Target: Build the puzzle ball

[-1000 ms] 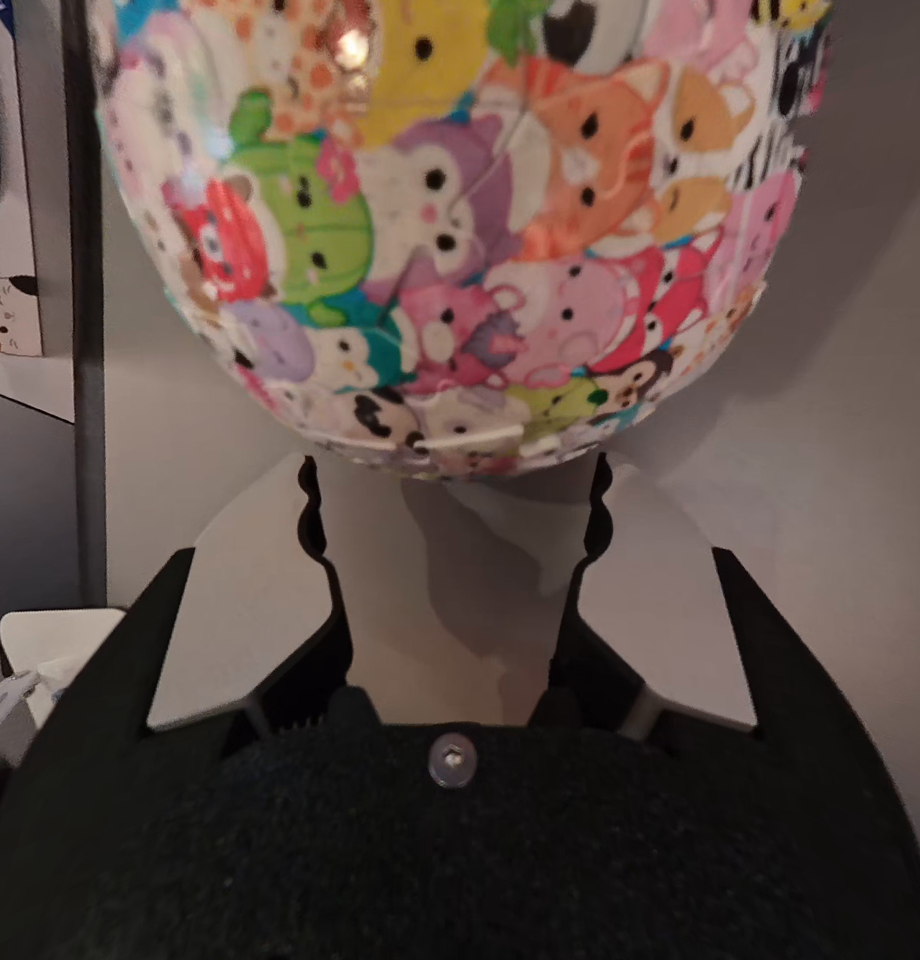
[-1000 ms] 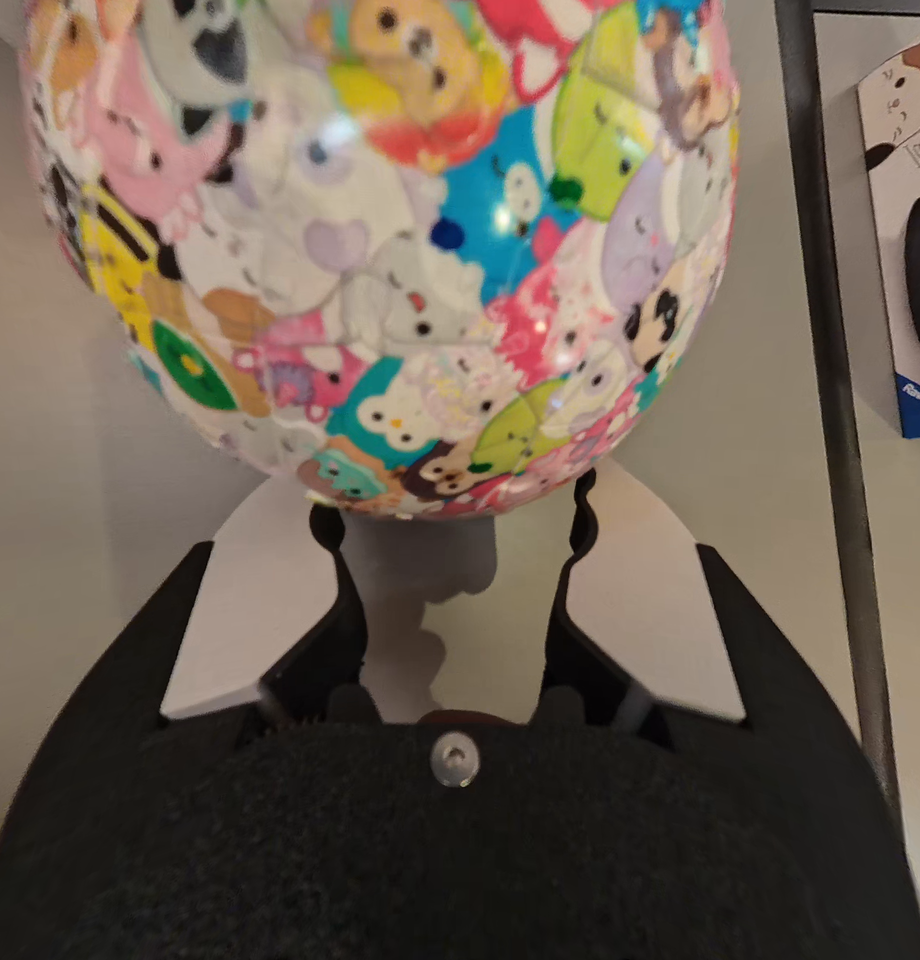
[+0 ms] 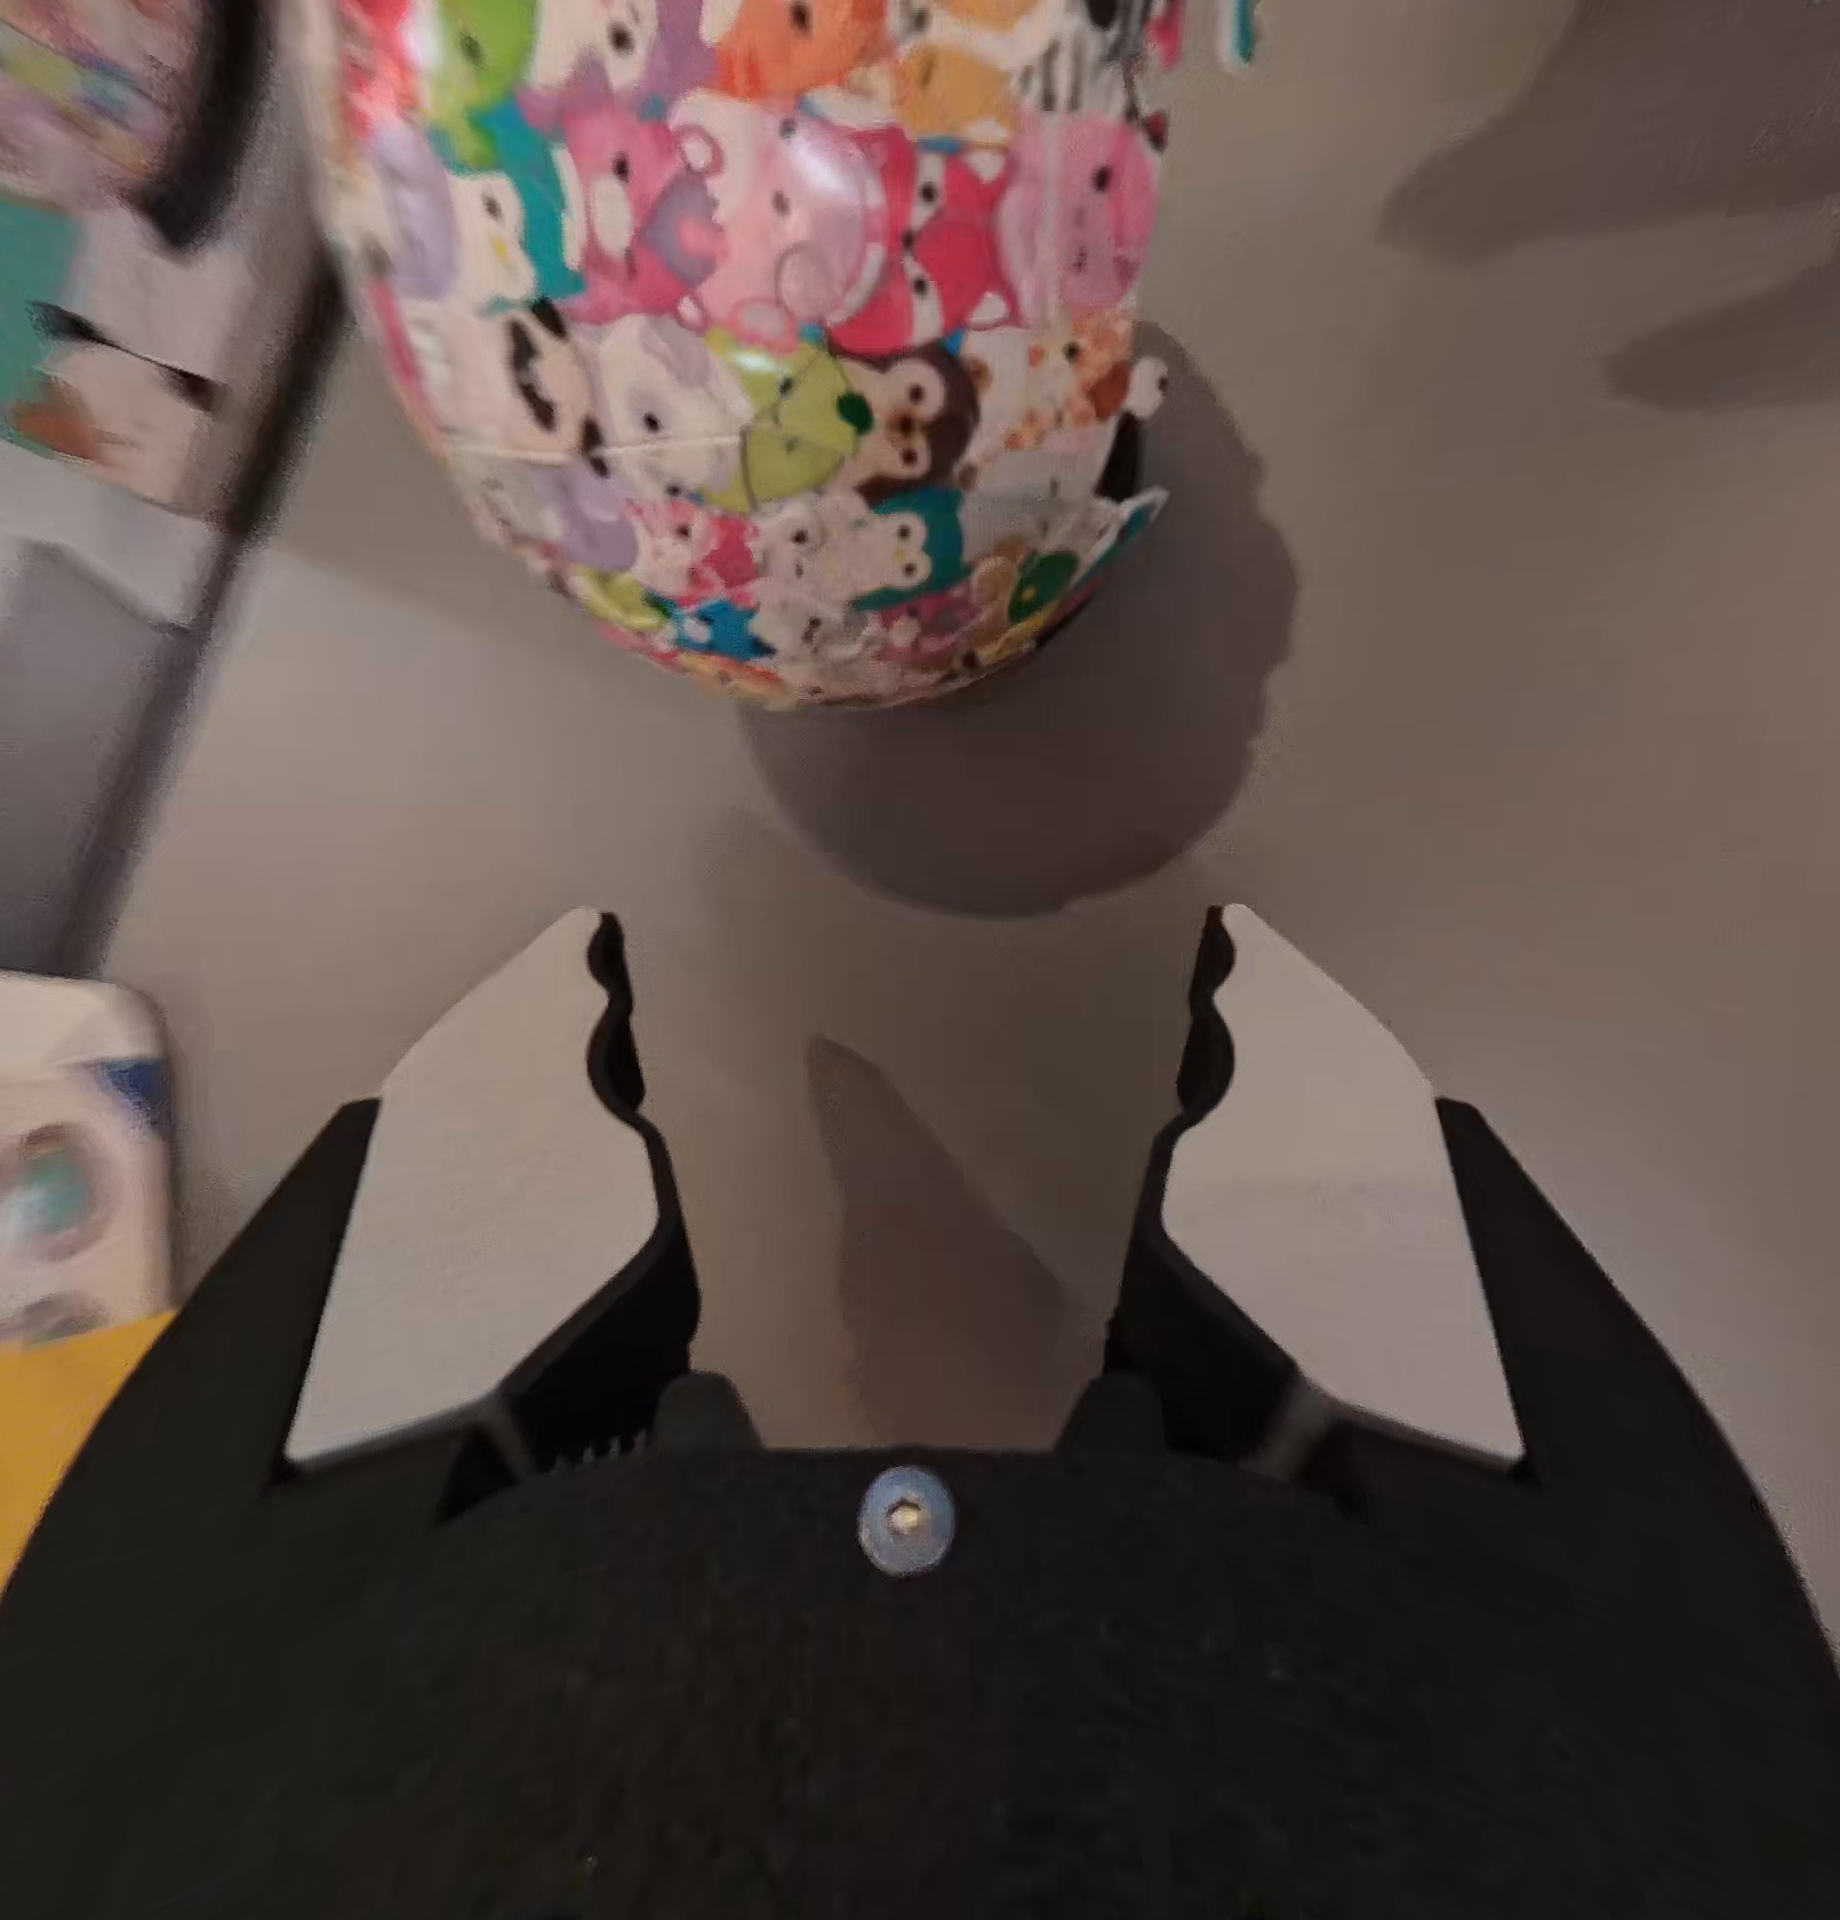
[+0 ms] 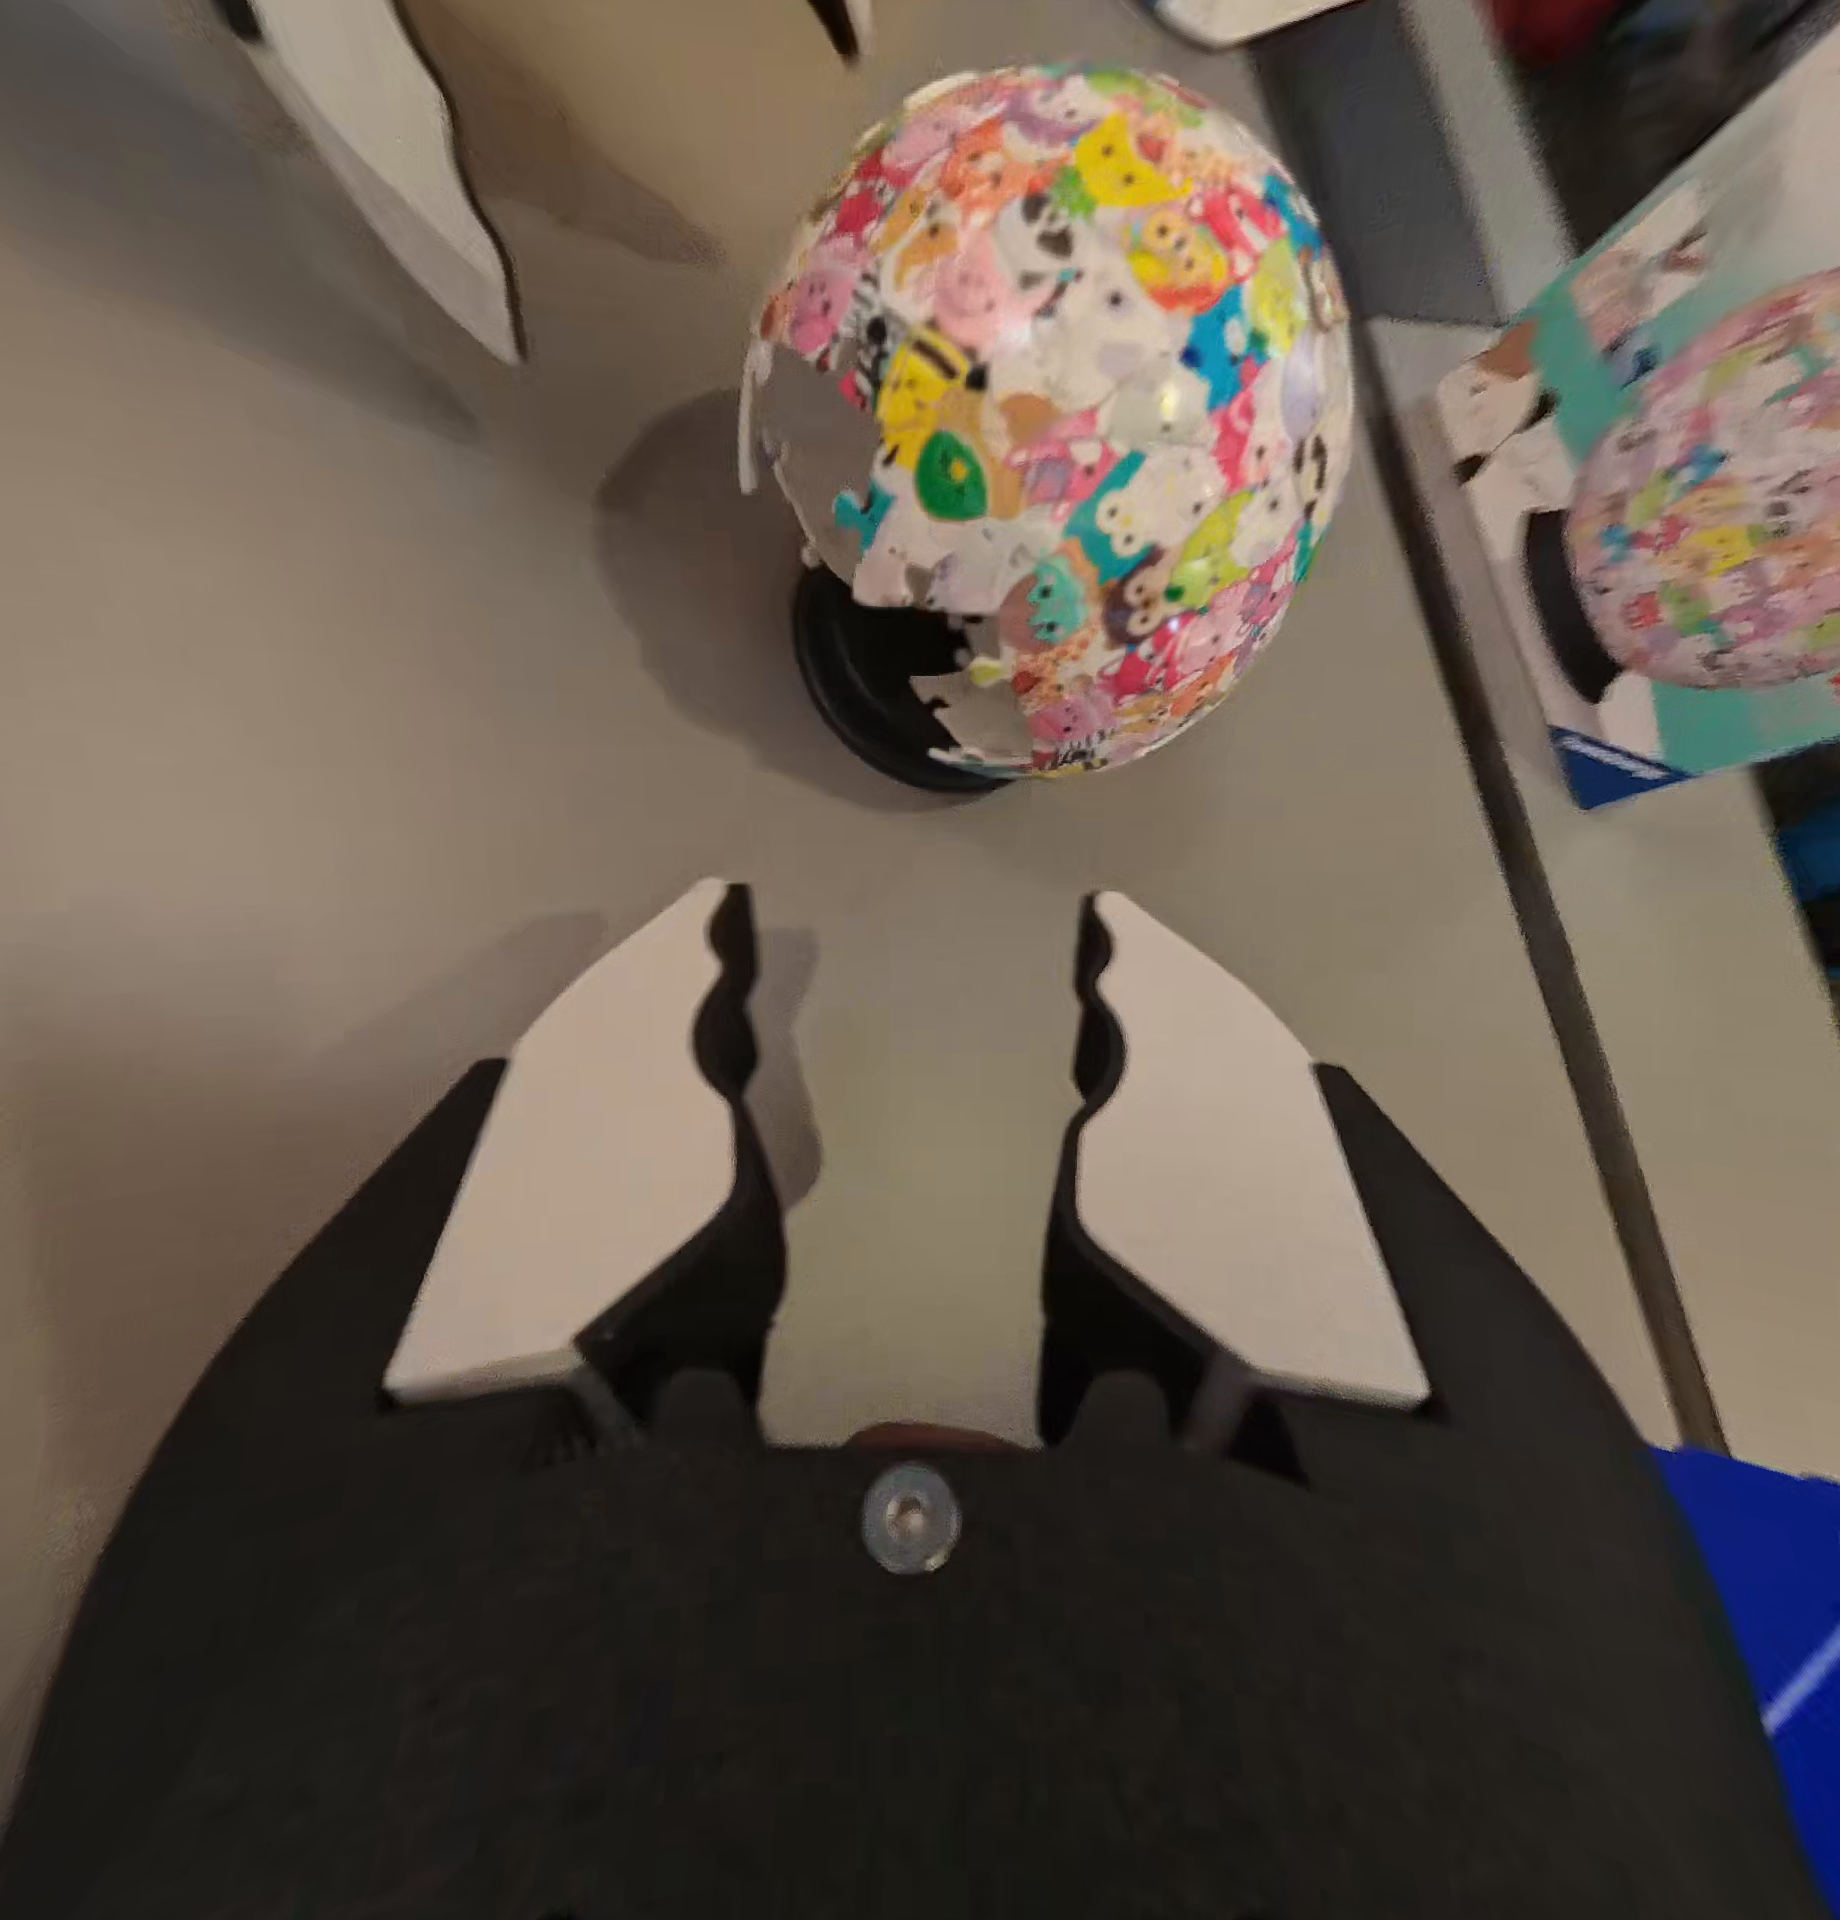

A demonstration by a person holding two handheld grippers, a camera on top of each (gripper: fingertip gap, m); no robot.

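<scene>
Both grippers empty, puzzle ball on its stand.
The right gripper (image 4: 911,904) and left gripper (image 3: 905,925) stand wide apart over the grey table (image 4: 272,727); beyond, the unfinished puzzle ball (image 4: 1082,416) sits on a black stand (image 4: 854,686), beside its box (image 4: 1716,499).

Each camera looks forward and down along its own fingers at the tabletop (image 3: 1518,727). The left wrist view sits close to the puzzle ball (image 3: 770,364); the right wrist view stands farther back. Both share the ball.
</scene>
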